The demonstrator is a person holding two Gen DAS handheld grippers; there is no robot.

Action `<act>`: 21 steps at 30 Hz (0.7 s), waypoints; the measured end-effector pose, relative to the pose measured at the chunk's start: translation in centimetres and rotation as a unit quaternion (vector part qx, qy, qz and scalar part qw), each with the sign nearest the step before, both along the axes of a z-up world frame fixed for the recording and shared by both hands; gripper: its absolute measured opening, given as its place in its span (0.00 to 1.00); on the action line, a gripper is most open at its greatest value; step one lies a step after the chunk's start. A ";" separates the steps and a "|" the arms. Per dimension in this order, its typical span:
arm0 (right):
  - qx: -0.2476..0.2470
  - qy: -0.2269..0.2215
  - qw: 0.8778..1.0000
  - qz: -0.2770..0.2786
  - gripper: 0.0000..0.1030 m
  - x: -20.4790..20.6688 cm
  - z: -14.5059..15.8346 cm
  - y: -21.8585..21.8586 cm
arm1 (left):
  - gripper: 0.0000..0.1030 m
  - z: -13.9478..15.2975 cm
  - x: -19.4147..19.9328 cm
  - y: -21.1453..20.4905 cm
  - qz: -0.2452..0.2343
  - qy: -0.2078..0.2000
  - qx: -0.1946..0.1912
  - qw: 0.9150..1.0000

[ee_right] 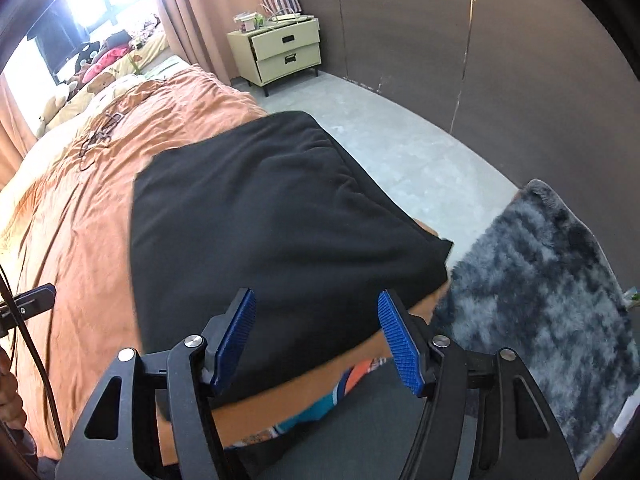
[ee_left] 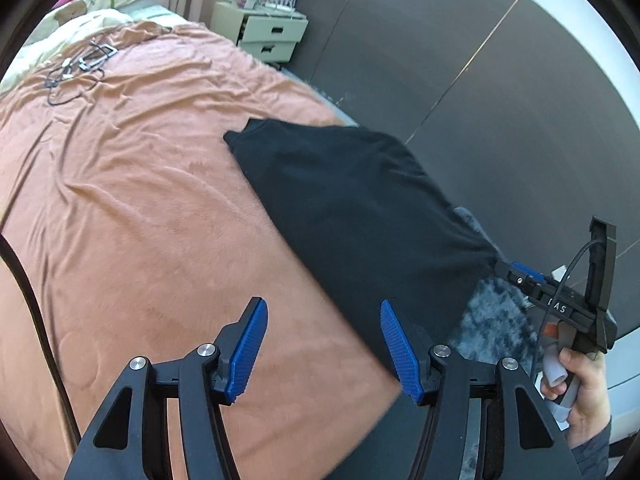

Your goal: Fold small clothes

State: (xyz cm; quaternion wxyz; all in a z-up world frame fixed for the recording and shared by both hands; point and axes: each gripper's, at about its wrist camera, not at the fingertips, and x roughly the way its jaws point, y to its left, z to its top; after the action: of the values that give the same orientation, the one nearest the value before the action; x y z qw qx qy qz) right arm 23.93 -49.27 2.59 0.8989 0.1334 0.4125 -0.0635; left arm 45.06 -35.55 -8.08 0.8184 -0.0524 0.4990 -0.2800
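On the bed's orange cover [ee_right: 72,240], at the edge nearest the grey shag rug [ee_right: 540,280], lies the black garment [ee_right: 272,220]. It looks folded at least once: a rough rectangle, fairly flat, soft creases at the far end, one near corner overhanging the bed edge toward the rug. Whether it is shorts or a top, cannot tell.

Right gripper [ee_right: 316,332] hovers over the garment's near edge, fingers spread wide, nothing between them. Left gripper [ee_left: 322,344] sits over the cover just beside the garment's long side, fingers also wide and empty; its right finger overlaps the black cloth in view, contact unclear. The left wrist view also shows the right gripper's body and the person's hand [ee_left: 580,384] beyond the garment, on the rug side.

Judgement: between folds — both tools released, lining up for the next grasp. Next move likely calls for pinching the near edge or its two near corners and carrying them over toward the far end; thin cloth on soft bedding means the fingers must go low enough to catch the garment layers but not the cover.

Past the garment: cables [ee_left: 76,68] on the cover, nightstand [ee_right: 280,52] by the wall.
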 end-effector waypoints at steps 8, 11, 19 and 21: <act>-0.008 -0.035 0.999 0.016 0.64 -5.1 3.1 3.9 | 0.72 4.3 -4.8 2.7 -0.009 -0.050 0.012 0.999; -0.005 -0.045 0.999 0.020 0.76 -6.8 3.6 4.7 | 0.80 5.8 -6.6 3.9 -0.005 -0.074 0.016 0.997; -0.013 -0.058 0.998 0.018 0.90 -12.0 4.2 6.0 | 1.00 8.6 -10.6 6.6 0.014 -0.122 0.029 0.992; -0.014 -0.068 0.997 0.020 1.00 -13.5 4.8 6.7 | 1.00 9.4 -11.6 7.2 0.014 -0.129 0.029 0.991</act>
State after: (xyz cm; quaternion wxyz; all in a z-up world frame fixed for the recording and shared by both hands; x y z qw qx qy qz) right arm 10.48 -42.62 7.40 0.9276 0.1168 0.3524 -0.0422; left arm 33.49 -28.36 1.27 0.8809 0.0006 0.3967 -0.2582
